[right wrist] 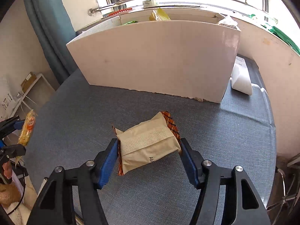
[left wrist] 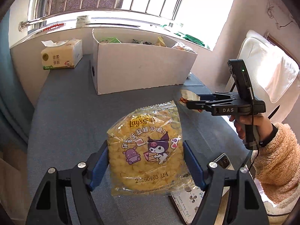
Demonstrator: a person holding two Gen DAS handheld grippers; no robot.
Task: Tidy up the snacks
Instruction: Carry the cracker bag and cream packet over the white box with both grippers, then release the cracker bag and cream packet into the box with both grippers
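Observation:
My left gripper (left wrist: 145, 159) is shut on a yellow Lay's chip bag (left wrist: 146, 150) with cartoon figures, held above the grey-blue table (left wrist: 65, 121). My right gripper (right wrist: 149, 150) is shut on a beige snack pack with orange edges (right wrist: 148, 142), also held above the table. In the left wrist view the right gripper (left wrist: 184, 98) shows at the right with the beige pack (left wrist: 188, 94). In the right wrist view the chip bag (right wrist: 28, 127) shows edge-on at the far left. A white cardboard box (left wrist: 142, 63) holding several snacks stands at the back; it also shows in the right wrist view (right wrist: 155, 60).
A tissue pack (left wrist: 61, 54) sits left of the box against the low wall. A phone (left wrist: 224, 161) and a printed card (left wrist: 187, 202) lie on the table under my left gripper. A white object (right wrist: 241, 78) lies right of the box. A white-covered chair (left wrist: 266, 69) stands at the right.

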